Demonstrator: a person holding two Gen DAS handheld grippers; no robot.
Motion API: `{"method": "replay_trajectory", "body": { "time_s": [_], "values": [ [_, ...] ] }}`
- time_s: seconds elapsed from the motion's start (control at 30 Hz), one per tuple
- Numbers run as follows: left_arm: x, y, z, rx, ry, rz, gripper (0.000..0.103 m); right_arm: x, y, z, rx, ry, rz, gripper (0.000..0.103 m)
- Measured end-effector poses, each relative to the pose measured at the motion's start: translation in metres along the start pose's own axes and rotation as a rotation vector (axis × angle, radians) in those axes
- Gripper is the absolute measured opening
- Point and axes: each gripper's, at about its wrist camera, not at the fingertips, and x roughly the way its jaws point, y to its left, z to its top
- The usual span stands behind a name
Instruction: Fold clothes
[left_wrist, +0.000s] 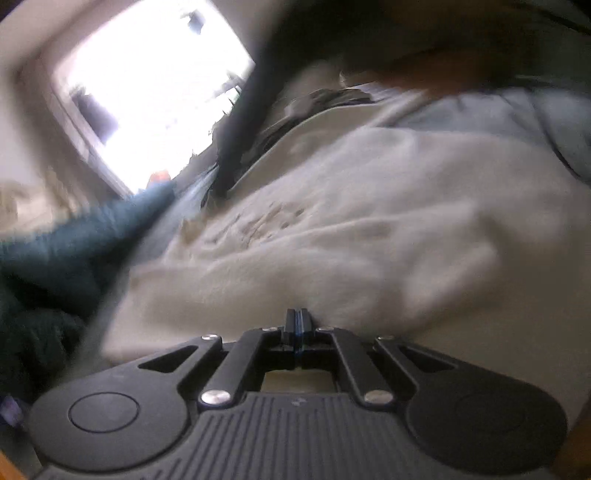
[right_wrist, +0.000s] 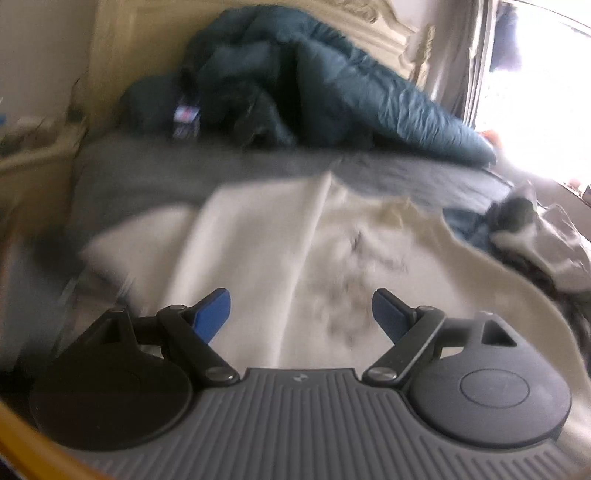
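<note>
Garment: my cream sweatshirt (right_wrist: 280, 258) lies spread on the grey bed cover (right_wrist: 155, 177), its printed front (left_wrist: 266, 221) face up, filling the near part of the bed.
Axis: from my right camera its long side seems to run away from me toward the teal duvet (right_wrist: 332, 92) heaped at the far edge; blur keeps me from being sure.
Left gripper (left_wrist: 296, 319): fingers pressed fully together at the sweatshirt's near hem; I cannot tell whether any cloth is pinched.
Right gripper (right_wrist: 301, 314): jaws wide apart above the print, empty.
Hard to read: both views are smeared; the print is illegible; a dark shape (left_wrist: 243, 122) crosses my left view unidentified; the window (left_wrist: 155, 85) is blown out.
</note>
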Motion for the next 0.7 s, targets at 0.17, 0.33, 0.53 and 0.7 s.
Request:
{"method": "replay_trajectory", "body": {
  "time_s": [0.17, 0.33, 0.53, 0.7],
  "values": [
    [-0.016, 0.007, -0.001, -0.037, -0.045, -0.16, 0.0, 0.108, 0.018, 0.01, -0.081, 0.04, -0.057, 0.084],
    [-0.022, 0.097, -0.005, -0.338, -0.056, -0.337, 0.005, 0.134, 0.008, -0.011, -0.175, -0.017, 0.002, 0.086],
    [0.038, 0.101, 0.001, -0.323, 0.048, -0.254, 0.0, 0.142, -0.058, -0.024, 0.123, 0.014, 0.231, 0.089],
    [0.023, 0.04, 0.022, -0.23, -0.053, -0.44, 0.0, 0.145, -0.057, -0.029, 0.141, 0.014, 0.263, 0.09]
  ]
}}
